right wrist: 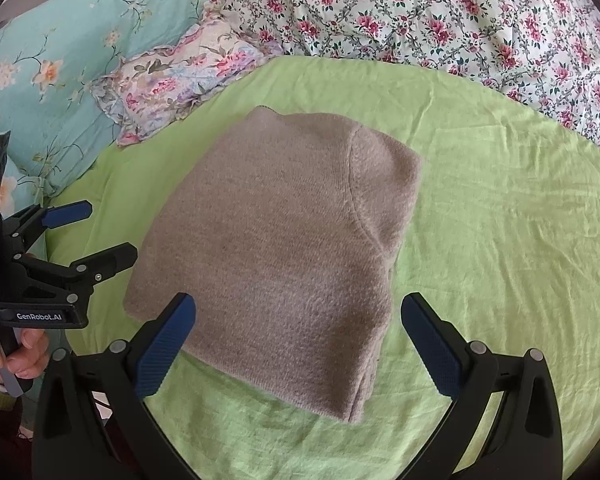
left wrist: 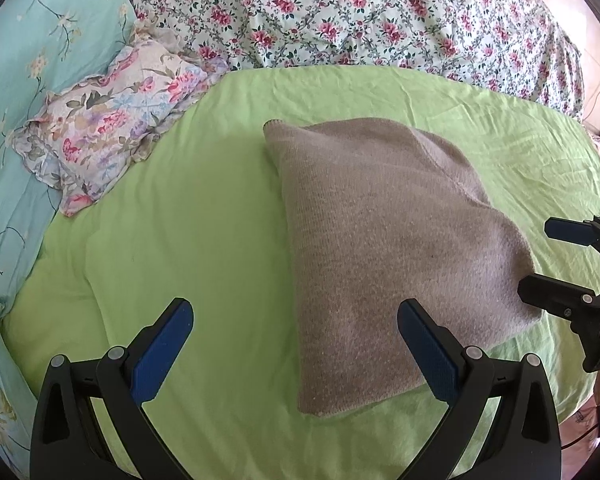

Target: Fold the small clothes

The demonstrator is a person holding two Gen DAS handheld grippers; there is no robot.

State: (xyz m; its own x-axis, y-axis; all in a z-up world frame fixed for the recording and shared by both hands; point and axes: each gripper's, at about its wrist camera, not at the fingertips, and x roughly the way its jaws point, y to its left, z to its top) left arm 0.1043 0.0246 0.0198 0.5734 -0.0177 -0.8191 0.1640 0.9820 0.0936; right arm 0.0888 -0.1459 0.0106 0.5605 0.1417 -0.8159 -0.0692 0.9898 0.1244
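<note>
A bed (left wrist: 180, 220) under a lime-green sheet filled the view, floral quilts (left wrist: 360, 12) and a frilled pillow (left wrist: 112, 120) heaped behind. At its middle lay a taupe knit sweater (right wrist: 284, 248), folded into a compact block. The left hand-held gripper (left wrist: 296, 344) and right hand-held gripper (right wrist: 298, 342) hung above, both released, grasping nothing.

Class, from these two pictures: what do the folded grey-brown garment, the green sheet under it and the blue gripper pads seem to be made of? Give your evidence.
Folded garment: probably wool-like knit, matte and fuzzy, with visible knit rows.
Green sheet: thin woven cloth, perhaps cotton; smooth, matte, finely creased.
Blue pads: likely rubber or moulded plastic; fine ribbed texture, dull sheen.
</note>
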